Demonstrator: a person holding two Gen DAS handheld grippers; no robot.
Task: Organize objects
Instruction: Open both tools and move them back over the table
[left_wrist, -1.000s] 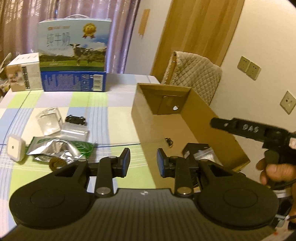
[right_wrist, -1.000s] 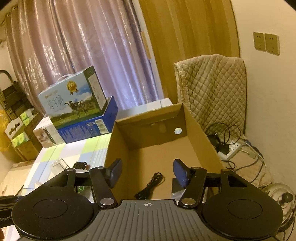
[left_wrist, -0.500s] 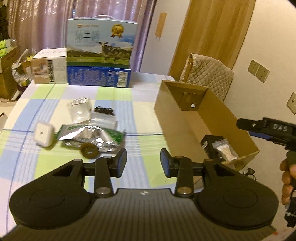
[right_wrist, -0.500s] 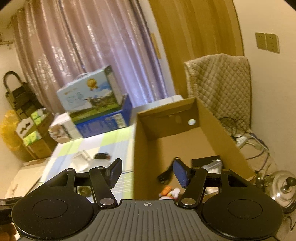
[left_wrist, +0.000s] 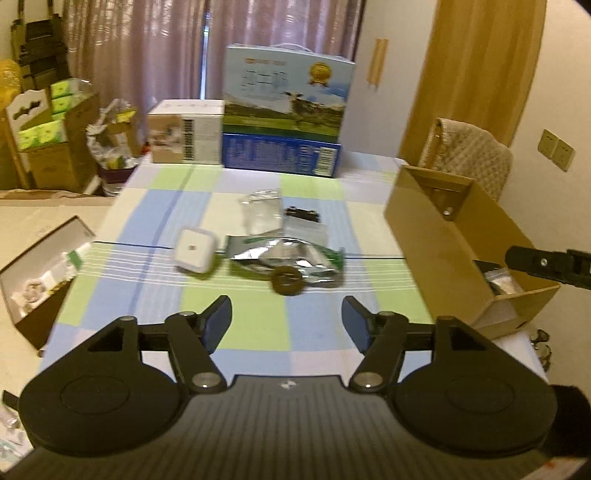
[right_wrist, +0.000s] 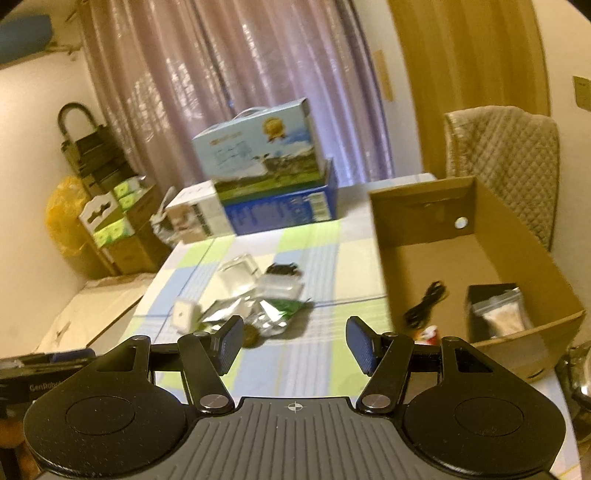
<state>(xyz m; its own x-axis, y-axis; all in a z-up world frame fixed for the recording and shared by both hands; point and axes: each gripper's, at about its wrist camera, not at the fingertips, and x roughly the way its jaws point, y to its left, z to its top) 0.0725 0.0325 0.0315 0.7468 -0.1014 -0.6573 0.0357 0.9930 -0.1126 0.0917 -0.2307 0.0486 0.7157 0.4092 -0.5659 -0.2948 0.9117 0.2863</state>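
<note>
brown cardboard box (right_wrist: 480, 258) stands open at the right edge of the surface (left_wrist: 314, 343), which has a cloth of green, blue and white squares. inside the box lie a black cable (right_wrist: 424, 299), a black packet (right_wrist: 491, 295) with a clear zip bag of pale powder (right_wrist: 506, 314) on it, and a small red and white thing (right_wrist: 428, 334) near the front wall.

in the middle of the surface, well apart from the box, there is a group of loose objects: a white square case (left_wrist: 194, 253), a crumpled silver and green foil bag (left_wrist: 288, 258) just beside it, a dark round disc (left_wrist: 286, 282) touching the front edge of the foil bag, a clear plastic bag (left_wrist: 264, 216) behind, and a small black part (left_wrist: 302, 214) next to the clear one.

the left tool (left_wrist: 286, 325) is above the near part of the surface, its fingers wide apart and holding nothing. the right tool (right_wrist: 293, 341) is also spread apart and holds nothing; it is beside the front left corner of the box.

at the far end stand a blue milk carton box with a cow picture (left_wrist: 284, 122) and a white carton (left_wrist: 184, 133) beside it.
</note>
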